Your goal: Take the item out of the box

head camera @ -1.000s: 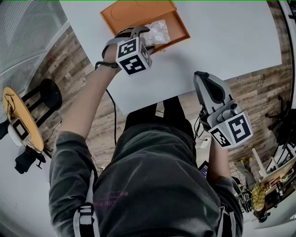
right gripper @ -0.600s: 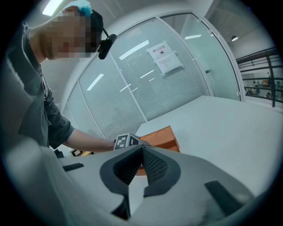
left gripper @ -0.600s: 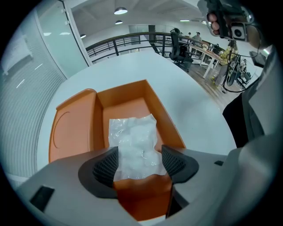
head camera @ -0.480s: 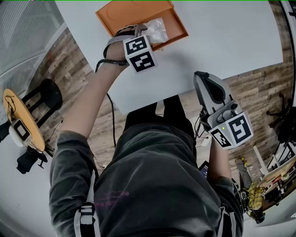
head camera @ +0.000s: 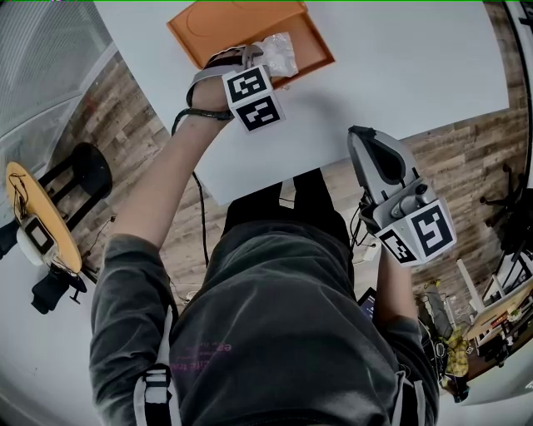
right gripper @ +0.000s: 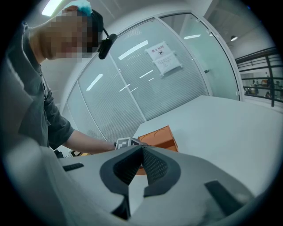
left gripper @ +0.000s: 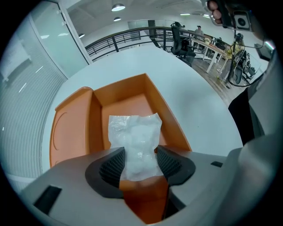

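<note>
An open orange box [head camera: 218, 23] lies on the white table [head camera: 400, 58] at the far left, with its lid folded out to the left. Inside it is a clear plastic bag [head camera: 280, 52] of white pieces. In the left gripper view the bag [left gripper: 135, 137] reaches between my left gripper's [left gripper: 139, 161] two pads, which touch its sides and pinch it narrow; the jaws are closing. The left gripper [head camera: 250, 56] hangs over the box's near edge [left gripper: 70, 128]. My right gripper [head camera: 360, 137] is held off the table's near edge, shut and holding nothing [right gripper: 142, 150].
The table's near edge runs just in front of the person's body. A black stool [head camera: 83, 170] and a round wooden stand [head camera: 37, 212] are on the floor at the left. Desks and chairs [left gripper: 212, 39] stand beyond the table's far side.
The left gripper has reached a little further into the box, up to the bag. The right gripper has stayed where it was.
</note>
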`<act>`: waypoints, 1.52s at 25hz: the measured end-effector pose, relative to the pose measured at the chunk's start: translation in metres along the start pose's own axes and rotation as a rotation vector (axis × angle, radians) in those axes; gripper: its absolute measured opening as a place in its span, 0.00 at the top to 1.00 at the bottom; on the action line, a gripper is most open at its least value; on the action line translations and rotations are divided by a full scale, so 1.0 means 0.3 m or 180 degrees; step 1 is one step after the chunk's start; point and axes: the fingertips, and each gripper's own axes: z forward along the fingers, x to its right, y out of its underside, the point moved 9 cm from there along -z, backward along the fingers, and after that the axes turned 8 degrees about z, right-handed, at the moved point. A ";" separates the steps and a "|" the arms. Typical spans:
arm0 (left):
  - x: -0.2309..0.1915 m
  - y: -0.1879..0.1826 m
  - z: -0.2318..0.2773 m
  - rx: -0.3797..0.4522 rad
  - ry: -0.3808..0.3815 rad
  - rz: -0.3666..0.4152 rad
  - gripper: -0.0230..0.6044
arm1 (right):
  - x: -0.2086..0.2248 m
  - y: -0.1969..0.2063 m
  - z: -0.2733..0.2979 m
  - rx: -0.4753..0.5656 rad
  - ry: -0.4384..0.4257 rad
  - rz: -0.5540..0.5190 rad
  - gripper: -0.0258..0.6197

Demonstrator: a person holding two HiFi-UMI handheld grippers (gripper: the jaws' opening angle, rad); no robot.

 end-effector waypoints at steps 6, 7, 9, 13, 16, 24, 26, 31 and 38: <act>0.008 -0.005 -0.008 0.0041 -0.0068 -0.0016 0.66 | 0.006 0.003 -0.006 0.0009 -0.0019 -0.0003 0.95; 0.007 -0.003 -0.013 0.0060 -0.0077 -0.0030 0.67 | 0.005 0.002 -0.004 0.0010 -0.0022 -0.0005 0.95; 0.003 -0.002 -0.032 0.0118 -0.0096 -0.0077 0.68 | 0.003 0.001 -0.001 0.0008 -0.0024 -0.0016 0.95; -0.008 -0.012 -0.081 0.0250 -0.0167 -0.0147 0.70 | -0.002 -0.006 0.003 0.0012 -0.0035 -0.0043 0.95; -0.012 -0.019 -0.116 0.0343 -0.0208 -0.0184 0.71 | -0.012 -0.015 0.002 0.0024 -0.0056 -0.0071 0.95; -0.017 -0.033 -0.254 0.0584 -0.0420 -0.0321 0.73 | -0.058 -0.048 -0.024 0.0085 -0.0088 -0.0173 0.95; -0.018 -0.033 -0.299 0.0667 -0.0481 -0.0373 0.74 | -0.076 -0.060 -0.030 0.0107 -0.0101 -0.0208 0.95; -0.030 -0.021 -0.414 0.0954 -0.0641 -0.0576 0.75 | -0.113 -0.094 -0.032 0.0171 -0.0114 -0.0307 0.95; -0.029 -0.008 -0.596 0.1384 -0.0903 -0.0849 0.75 | -0.174 -0.142 -0.059 0.0263 -0.0126 -0.0423 0.95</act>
